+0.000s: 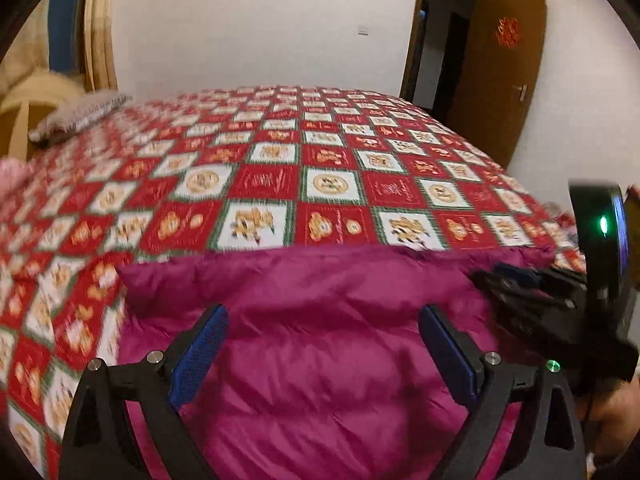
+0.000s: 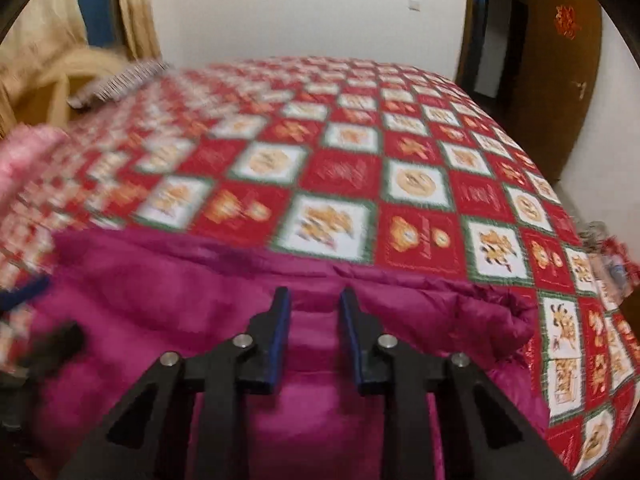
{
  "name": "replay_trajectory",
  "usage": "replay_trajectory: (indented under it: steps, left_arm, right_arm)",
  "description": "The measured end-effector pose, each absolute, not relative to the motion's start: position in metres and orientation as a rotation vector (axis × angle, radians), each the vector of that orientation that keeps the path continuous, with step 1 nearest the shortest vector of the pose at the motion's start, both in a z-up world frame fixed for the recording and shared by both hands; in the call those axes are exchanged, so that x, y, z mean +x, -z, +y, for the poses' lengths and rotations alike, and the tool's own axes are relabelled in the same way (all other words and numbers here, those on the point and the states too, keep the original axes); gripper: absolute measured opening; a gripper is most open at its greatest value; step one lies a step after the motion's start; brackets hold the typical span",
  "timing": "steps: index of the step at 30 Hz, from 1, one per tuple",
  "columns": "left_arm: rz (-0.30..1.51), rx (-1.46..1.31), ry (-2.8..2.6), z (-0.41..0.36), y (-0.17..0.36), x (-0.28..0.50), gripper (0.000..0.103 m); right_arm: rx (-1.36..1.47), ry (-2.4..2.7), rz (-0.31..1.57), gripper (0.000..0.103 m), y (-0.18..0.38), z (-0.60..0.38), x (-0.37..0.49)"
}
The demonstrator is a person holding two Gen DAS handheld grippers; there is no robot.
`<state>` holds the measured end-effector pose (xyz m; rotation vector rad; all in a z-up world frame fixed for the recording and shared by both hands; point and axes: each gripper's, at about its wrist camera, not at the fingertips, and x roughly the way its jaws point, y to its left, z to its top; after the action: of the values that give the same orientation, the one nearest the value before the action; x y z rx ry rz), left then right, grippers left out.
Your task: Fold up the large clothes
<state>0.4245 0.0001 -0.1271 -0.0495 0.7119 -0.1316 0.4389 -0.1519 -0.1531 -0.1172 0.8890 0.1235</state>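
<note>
Indoors, a magenta puffer jacket (image 1: 320, 340) lies on a bed's red-and-white patchwork quilt (image 1: 280, 168), filling the near edge at six o'clock. Above it hangs the left gripper (image 1: 324, 328), released — its blue pads spread wide, nothing between them. At three o'clock in the left wrist view sits the right gripper (image 2: 314, 312); its jaws stand narrowly apart over the padded fabric and pinch nothing. A grey cushion (image 1: 80, 114) rests at ten o'clock — a brown door (image 1: 500, 72) stands open at two o'clock.
</note>
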Motion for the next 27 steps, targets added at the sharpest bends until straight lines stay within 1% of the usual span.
replay_trajectory:
  steps: [5,8,10,13,16,20,23,27]
  left_arm:
    - [0.764,-0.016,0.098,-0.015,0.154,0.455,0.096]
    - [0.809,-0.048,0.111,-0.014,0.173,0.466,0.097]
    - [0.805,-0.078,0.103,-0.010,0.177,0.468,0.100]
    - [0.826,-0.080,0.086,-0.011,0.182,0.470,0.101]
    - [0.848,-0.072,0.070,-0.012,0.187,0.473,0.101]
    - [0.855,-0.089,0.071,-0.009,0.189,0.475,0.101]
    - [0.855,-0.086,0.066,-0.010,0.190,0.474,0.101]
    - [0.856,-0.082,0.060,-0.011,0.190,0.475,0.101]
  right_arm:
    - [-0.017,-0.094,0.875,0.027,0.177,-0.196,0.433]
    - [0.005,-0.083,0.863,0.027,0.175,-0.196,0.432]
    - [0.005,-0.079,0.857,0.027,0.176,-0.194,0.434]
    - [0.029,-0.093,0.857,0.027,0.177,-0.196,0.437]
    - [0.066,-0.089,0.852,0.026,0.171,-0.203,0.436]
    - [0.117,0.014,0.784,0.025,0.148,-0.237,0.420]
    - [0.111,0.114,0.839,0.025,0.155,-0.269,0.419]
    - [0.205,0.107,0.893,0.025,0.180,-0.296,0.422]
